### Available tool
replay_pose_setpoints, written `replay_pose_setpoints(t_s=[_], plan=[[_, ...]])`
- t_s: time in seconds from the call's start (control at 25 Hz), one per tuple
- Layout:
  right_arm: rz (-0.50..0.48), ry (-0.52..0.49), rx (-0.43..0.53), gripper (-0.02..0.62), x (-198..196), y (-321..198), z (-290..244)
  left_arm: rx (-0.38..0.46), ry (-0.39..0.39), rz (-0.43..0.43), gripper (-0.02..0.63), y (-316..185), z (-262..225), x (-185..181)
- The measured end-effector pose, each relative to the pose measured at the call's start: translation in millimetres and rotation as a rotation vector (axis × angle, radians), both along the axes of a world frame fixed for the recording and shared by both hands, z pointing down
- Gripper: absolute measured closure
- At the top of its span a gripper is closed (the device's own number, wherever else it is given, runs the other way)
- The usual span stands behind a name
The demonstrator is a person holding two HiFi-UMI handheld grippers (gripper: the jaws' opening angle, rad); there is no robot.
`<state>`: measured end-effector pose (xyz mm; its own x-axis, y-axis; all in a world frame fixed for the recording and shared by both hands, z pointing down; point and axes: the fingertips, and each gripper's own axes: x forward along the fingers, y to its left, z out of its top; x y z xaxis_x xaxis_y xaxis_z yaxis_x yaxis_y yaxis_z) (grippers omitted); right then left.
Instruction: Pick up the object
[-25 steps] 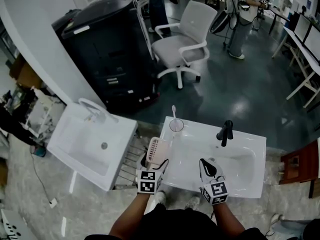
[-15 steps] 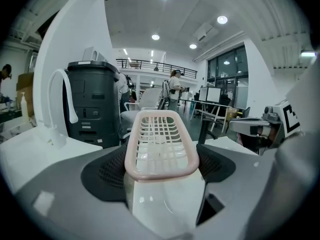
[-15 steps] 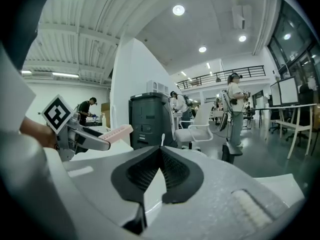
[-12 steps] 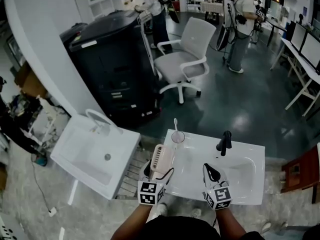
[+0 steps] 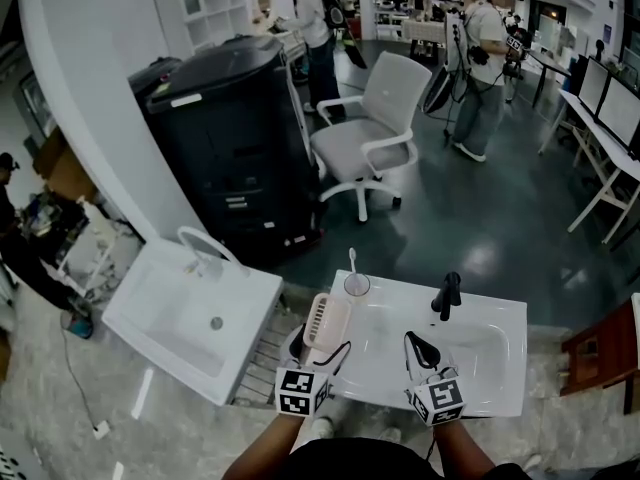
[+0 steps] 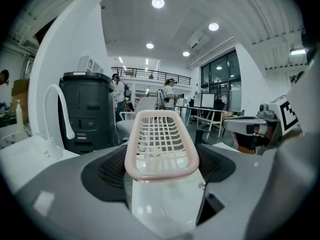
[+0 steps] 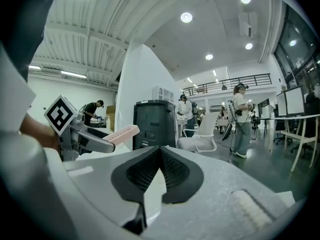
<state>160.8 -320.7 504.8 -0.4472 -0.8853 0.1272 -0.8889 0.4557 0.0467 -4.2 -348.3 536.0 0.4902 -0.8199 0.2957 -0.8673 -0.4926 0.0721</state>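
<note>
One pink soap tray sits clamped in the left hand-held gripper.

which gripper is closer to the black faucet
Right. The right gripper hovers just short of the black faucet; the left gripper, holding the pink basket, is farther off leftward.

Head view steeply down on sink; gripper views level, roomward.

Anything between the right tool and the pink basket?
No. In the head view, only bare white sink lies between the right tool and the pink basket.
</note>
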Motion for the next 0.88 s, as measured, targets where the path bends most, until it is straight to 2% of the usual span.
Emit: replay_pose_setpoints(t_s=[0.4,0.88], plan=[[-0.047,0.032,0.042,0.594,-10,3,-3,-0.001,-0.004,0.002,0.150,1,4,-1],[-0.030,0.009,0.040,0.594,-7,7,-3,-0.013,-0.011,0.010,0.150,4,10,0]])
